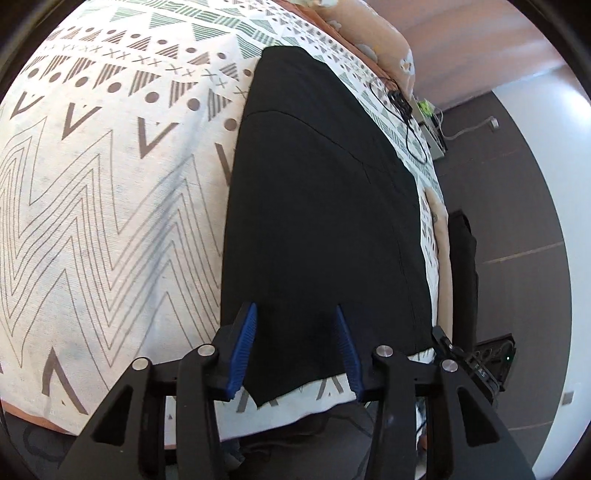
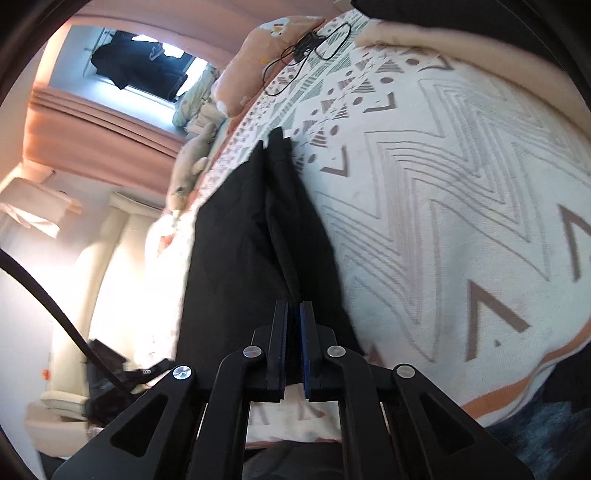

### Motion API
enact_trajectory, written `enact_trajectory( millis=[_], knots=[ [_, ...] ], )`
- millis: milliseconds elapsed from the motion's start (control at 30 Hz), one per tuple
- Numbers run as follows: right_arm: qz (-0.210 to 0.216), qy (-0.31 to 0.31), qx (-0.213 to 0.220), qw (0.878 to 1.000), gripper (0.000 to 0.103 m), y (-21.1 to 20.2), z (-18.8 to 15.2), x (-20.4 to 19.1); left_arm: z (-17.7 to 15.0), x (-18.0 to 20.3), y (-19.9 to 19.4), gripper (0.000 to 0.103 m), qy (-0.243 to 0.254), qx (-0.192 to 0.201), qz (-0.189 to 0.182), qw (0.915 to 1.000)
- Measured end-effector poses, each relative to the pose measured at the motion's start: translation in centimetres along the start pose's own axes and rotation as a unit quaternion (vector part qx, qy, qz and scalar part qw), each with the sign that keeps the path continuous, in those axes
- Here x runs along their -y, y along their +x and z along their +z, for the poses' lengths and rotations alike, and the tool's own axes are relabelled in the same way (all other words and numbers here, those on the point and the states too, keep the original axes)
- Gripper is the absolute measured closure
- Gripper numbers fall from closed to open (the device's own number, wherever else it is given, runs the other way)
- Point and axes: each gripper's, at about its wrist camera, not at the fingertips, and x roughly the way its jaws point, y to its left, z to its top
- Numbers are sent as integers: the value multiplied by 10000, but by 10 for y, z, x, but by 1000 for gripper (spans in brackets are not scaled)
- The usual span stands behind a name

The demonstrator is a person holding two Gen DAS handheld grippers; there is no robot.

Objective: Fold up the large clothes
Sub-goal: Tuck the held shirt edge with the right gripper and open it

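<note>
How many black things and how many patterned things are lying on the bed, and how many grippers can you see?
Black garment: 1
Black cable bundle: 1
Patterned blanket: 1
Grippers: 2, the left gripper and the right gripper
Total: 5

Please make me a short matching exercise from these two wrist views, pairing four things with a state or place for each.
Things:
1. left gripper
2. right gripper
3. black garment
4. black cable

States or places:
A. lying loose on the patterned bedspread near the pillow
B. spread flat along the bed
C. jaws apart over the garment's near edge
D. jaws shut on a fold of dark cloth

Pairs: 1-C, 2-D, 3-B, 4-A
</note>
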Motion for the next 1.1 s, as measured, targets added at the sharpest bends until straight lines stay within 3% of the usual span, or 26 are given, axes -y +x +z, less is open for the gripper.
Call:
enact_trajectory(
  millis=[67, 133, 200, 233, 433, 467, 500, 600, 800, 933, 1033, 1067, 1100],
  knots=[
    [75, 54, -90, 9999, 97, 3, 5, -1, 1, -5, 1, 60, -111, 38, -39, 9999],
    [-1, 38, -135, 9999, 80, 7, 7, -2, 2, -9, 5, 60, -206, 9, -35, 9998],
    [131, 109, -223, 9996, 27, 16, 6, -3, 2, -12, 8, 60, -236, -3, -29, 9997],
    [199, 132, -246, 9994, 25, 19, 5, -5, 3, -13, 9, 60, -245, 6, -26, 9997],
    [185, 78, -347, 9992, 25, 45, 4, -16, 5, -15, 13, 57, -240, 23, 67, 9997],
    [155, 152, -320, 9993, 35, 48, 4, -14, 5, -15, 14, 56, -238, 37, 144, 9996],
    [168, 247, -316, 9991, 64, 50, 5, -11, 5, -16, 15, 56, -250, 38, 155, 9996],
    [240, 254, -294, 9990, 93, 46, 5, -7, 3, -14, 14, 56, -232, 76, 161, 9996],
    [221, 260, -59, 9994, 96, 29, -4, 1, -1, -1, 10, 56, -102, -59, -72, 9999],
    [354, 589, -267, 9973, 93, 29, -7, 24, -3, 5, 9, 56, 4, -48, -69, 10000],
    [524, 733, -367, 9953, 87, 26, -6, 33, 0, 1, 8, 56, -46, -30, -166, 9998],
    [493, 709, -392, 9955, 80, 24, -4, 33, 2, -2, 8, 56, -70, -15, -293, 9995],
    [392, 666, -407, 9962, 66, 21, -2, 32, 4, -3, 7, 56, -78, -16, -355, 9993]
  ],
)
